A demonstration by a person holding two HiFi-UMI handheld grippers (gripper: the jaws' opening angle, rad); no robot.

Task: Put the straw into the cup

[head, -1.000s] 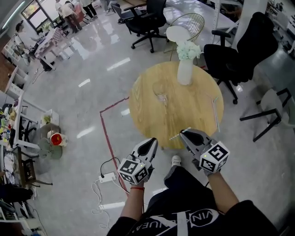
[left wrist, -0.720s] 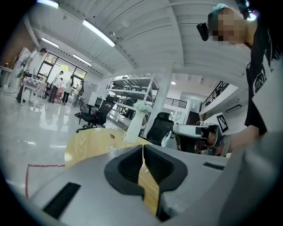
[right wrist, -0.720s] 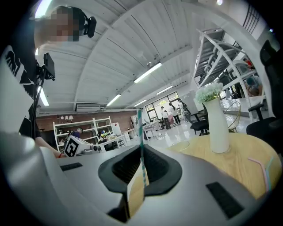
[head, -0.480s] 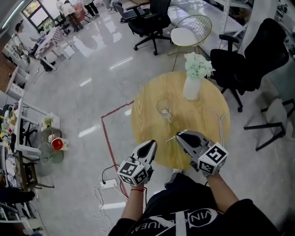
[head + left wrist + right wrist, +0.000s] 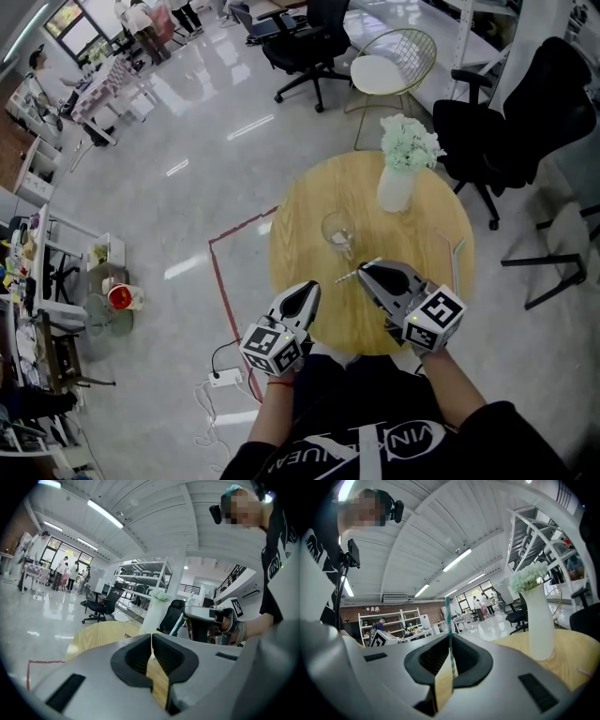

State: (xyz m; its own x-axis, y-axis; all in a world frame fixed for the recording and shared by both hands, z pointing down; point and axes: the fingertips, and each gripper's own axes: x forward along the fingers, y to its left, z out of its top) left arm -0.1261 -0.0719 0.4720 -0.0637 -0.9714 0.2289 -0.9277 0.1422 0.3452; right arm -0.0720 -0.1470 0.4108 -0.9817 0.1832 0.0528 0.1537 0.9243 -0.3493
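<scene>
Both grippers have come forward over the near edge of the round light-wood table [image 5: 412,234] in the past second, and the clear glass cup [image 5: 337,228] now sits much nearer to them than it did.

The right gripper [image 5: 364,270] is clamped on a thin green-and-white striped paper straw [image 5: 354,275]. In the head view the straw pokes out sideways from the jaw tips toward the person's left. In the right gripper view it stands up between the closed jaws. The left gripper [image 5: 309,289] hangs just beside the right one at the table's edge, its jaws pressed together with nothing between them.

The cup stands upright and empty near the middle of the table, a little beyond the straw's free end and apart from it. Behind the cup is a tall white vase of pale green flowers [image 5: 395,187]. A second pale straw [image 5: 457,255] lies flat near the table's right edge, untouched.

The approach looks nearly finished, but the straw is not yet in the cup. Judging from its sideways lie, the straw would need tipping upright over the cup's mouth before it can be lowered in.
</scene>
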